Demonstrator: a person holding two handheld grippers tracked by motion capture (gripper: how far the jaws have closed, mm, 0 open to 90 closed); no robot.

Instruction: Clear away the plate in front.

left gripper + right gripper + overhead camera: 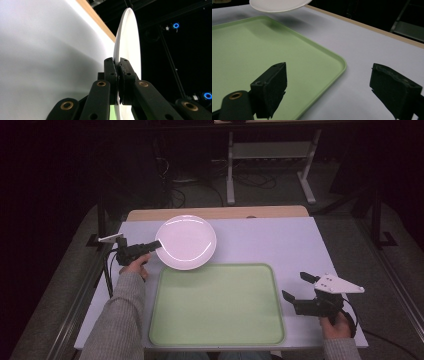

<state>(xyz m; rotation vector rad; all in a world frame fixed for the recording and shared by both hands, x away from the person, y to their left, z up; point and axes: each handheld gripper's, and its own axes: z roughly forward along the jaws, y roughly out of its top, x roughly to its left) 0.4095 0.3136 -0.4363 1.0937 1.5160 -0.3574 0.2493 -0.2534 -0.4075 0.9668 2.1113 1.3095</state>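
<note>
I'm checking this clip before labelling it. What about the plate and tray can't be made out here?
- Plate: its underside faces away in the high view; in the left gripper view it stands edge-on, its lower rim behind the left claw.
- Plate's far side: cut off by the top edge in the right gripper view.
- Tray: its near corner sits behind the sleeve.

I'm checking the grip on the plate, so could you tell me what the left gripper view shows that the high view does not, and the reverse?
Left gripper view alone: close up, the left gripper has its jaws pinched shut on the plate's rim, the plate seen edge-on. High view alone: the whole green tray and the right gripper, jaws open, beside it. Both share the white plate, the left gripper and the pale table.
</note>
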